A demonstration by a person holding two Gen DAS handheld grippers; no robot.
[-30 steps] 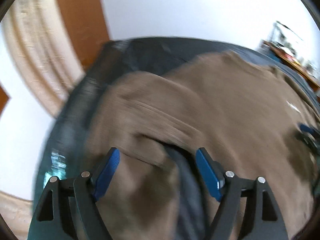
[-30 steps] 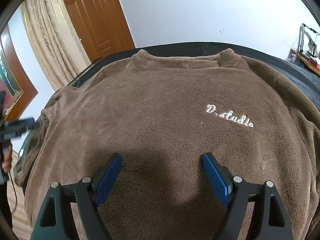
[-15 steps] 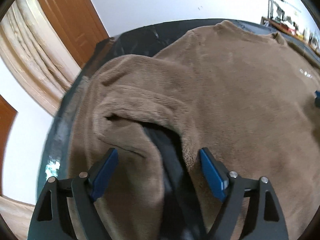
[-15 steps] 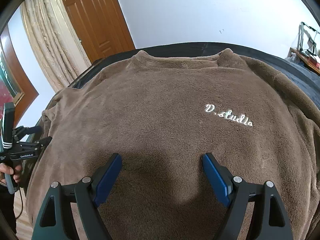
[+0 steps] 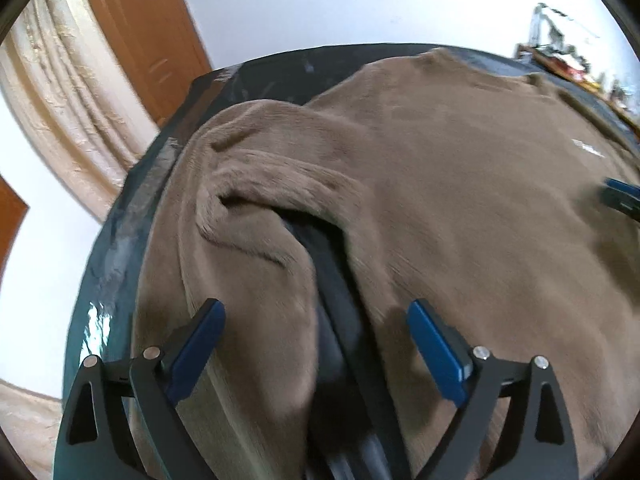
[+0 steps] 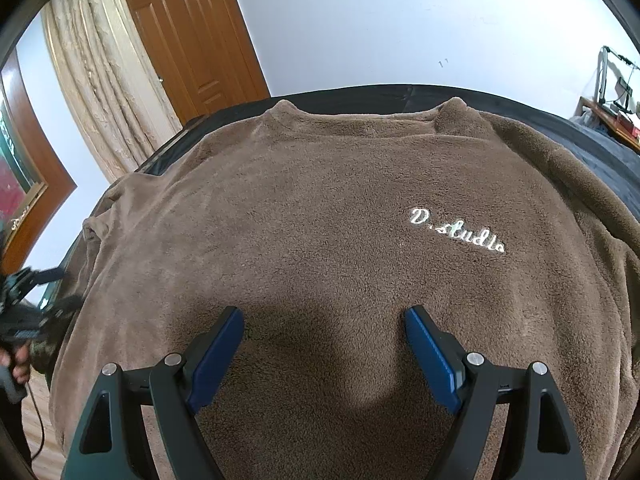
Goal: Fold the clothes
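the brown fleece sweatshirt (image 6: 320,248) lies spread front-up on the dark counter (image 5: 120,240), collar at the far edge, white "d.studio" lettering (image 6: 456,230) on the chest. its sleeve (image 5: 256,264) on the left side hangs toward the near edge with a dark gap of counter showing between it and the body.

the left tool (image 5: 316,344) hovers right over that gap, jaws opening wide, nothing pinched between them. the right tool (image 6: 324,344) sits spread apart just above the lower middle of the body, gripping nothing.

my take: the step is getting hold of the sleeve to fold it inward. i'd pick up the sleeve edge only, not the body layer beside it, and keep the right tool low so it can pin the body if the fleece drags.

compared with a second ago, the left tool's jaws stand wider and its view has slid in closer over the sleeve. the right tool's view looks the same, apart from the left one shifting at its left edge.
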